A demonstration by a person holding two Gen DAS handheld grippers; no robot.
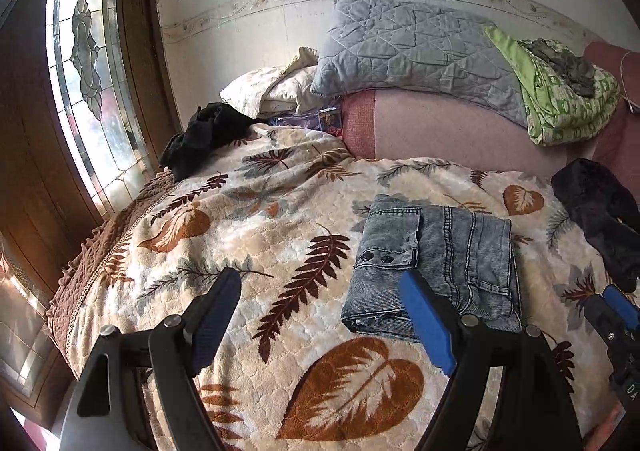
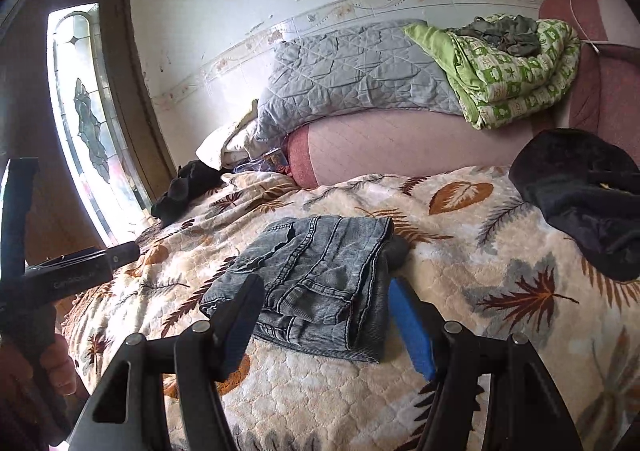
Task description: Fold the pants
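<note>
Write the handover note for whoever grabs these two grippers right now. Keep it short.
Left gripper: open, empty, above the blanket beside the jeans.
Right gripper: open, empty, over the near edge of the jeans.
Jeans: folded into a compact bundle, lying on the leaf-print blanket.
Black garment lies unfolded on the blanket to the right; another dark heap by the window.
Done: jeans appear folded. Left: probably the black garment, if it is pants.
</note>
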